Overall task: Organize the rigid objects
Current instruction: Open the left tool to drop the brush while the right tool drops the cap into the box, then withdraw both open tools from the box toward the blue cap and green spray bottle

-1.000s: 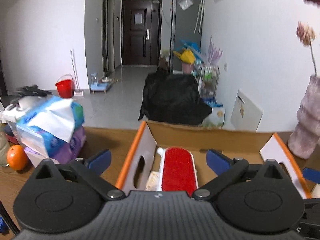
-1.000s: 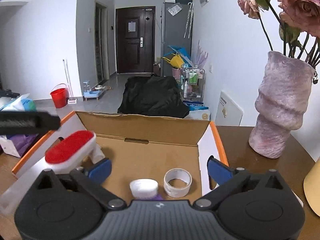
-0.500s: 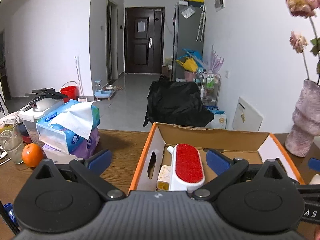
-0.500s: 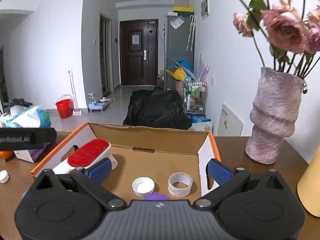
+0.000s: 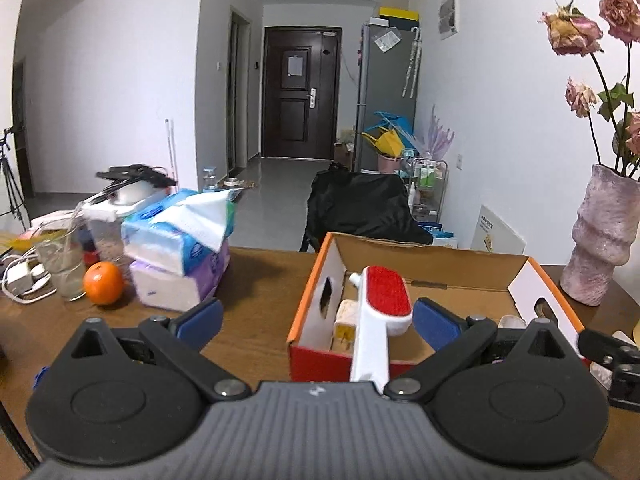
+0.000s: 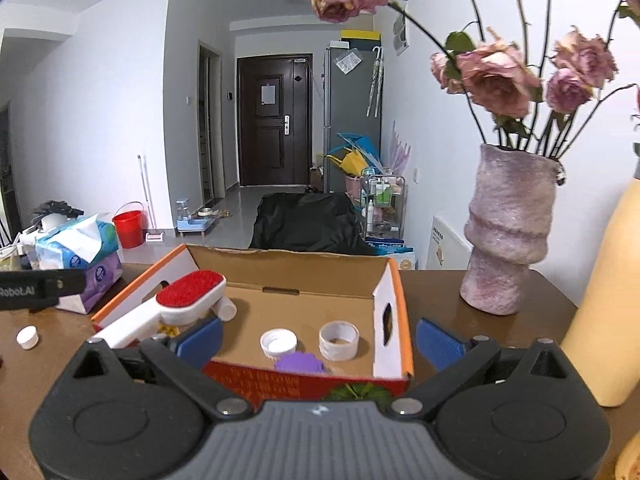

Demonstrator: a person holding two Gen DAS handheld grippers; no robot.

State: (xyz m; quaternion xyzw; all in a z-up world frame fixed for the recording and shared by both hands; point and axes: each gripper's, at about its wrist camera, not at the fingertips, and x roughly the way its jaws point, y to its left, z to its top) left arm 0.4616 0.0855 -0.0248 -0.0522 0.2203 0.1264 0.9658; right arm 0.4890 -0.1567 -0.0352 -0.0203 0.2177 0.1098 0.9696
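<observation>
Both hand-held grippers, left (image 5: pixel 316 320) and right (image 6: pixel 318 338), have drawn back spread and empty; the red-faced white plastic lint brush (image 5: pixel 384 304) now rests in the orange-edged cardboard box (image 5: pixel 432 258), handle over its near wall, apparently stowed.

The lint brush (image 5: pixel 383 311) handle end is hidden behind the left gripper's body. The purple item (image 6: pixel 299 361) (kind unclear) sits half-hidden behind the box's (image 6: pixel 304 381) front wall.

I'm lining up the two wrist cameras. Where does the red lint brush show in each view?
Left wrist: lint brush just right of centre, handle over the cardboard box's near wall.
Right wrist: lint brush left of centre, at the box's left end.
Shared landmark: the pink vase.
</observation>
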